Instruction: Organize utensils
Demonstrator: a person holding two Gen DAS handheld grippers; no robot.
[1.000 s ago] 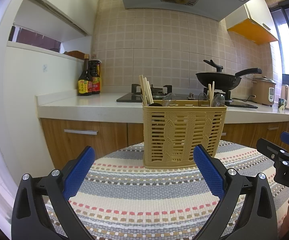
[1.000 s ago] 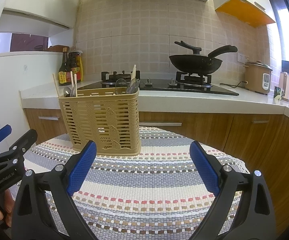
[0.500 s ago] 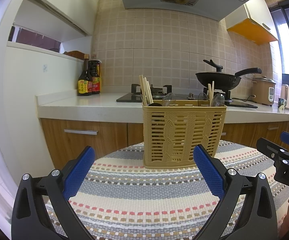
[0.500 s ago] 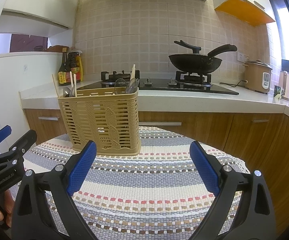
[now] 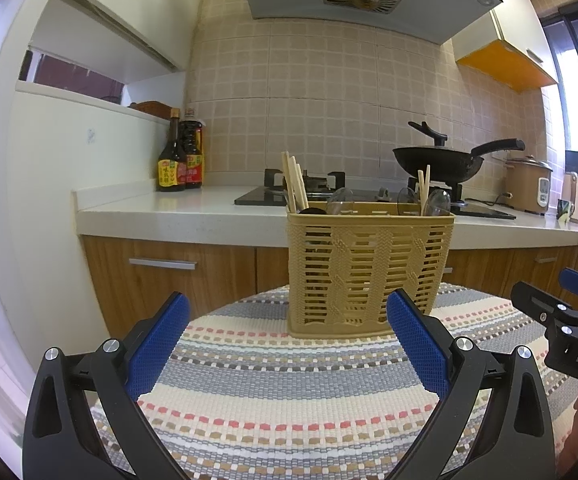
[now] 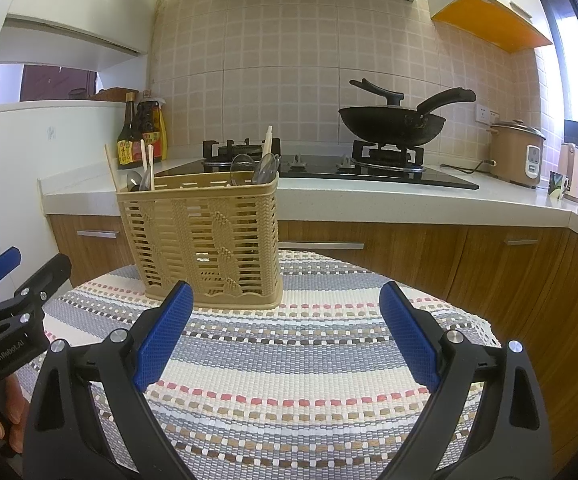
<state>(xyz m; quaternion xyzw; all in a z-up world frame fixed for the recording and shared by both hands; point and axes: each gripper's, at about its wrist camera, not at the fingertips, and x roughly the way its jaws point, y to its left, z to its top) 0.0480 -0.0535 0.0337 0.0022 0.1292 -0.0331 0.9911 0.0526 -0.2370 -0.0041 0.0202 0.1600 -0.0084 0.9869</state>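
Observation:
A tan slatted utensil basket [image 5: 369, 268] stands upright on the striped woven mat [image 5: 289, 392]; it also shows in the right wrist view [image 6: 205, 236]. Wooden chopsticks [image 5: 294, 182] and several spoons [image 5: 435, 202] stick out of its top, and they show in the right wrist view too, chopsticks [image 6: 147, 164] and spoons [image 6: 263, 168]. My left gripper [image 5: 287, 344] is open and empty, in front of the basket. My right gripper [image 6: 285, 332] is open and empty, in front of the basket's right side. Each gripper shows at the edge of the other's view.
Behind the table runs a white counter [image 5: 169, 210] with wooden cabinets, two sauce bottles [image 5: 179, 160], a gas hob [image 6: 329, 168], a black wok [image 6: 393, 124] and a rice cooker [image 6: 517, 152]. The mat's right edge [image 6: 485, 328] drops off near the cabinets.

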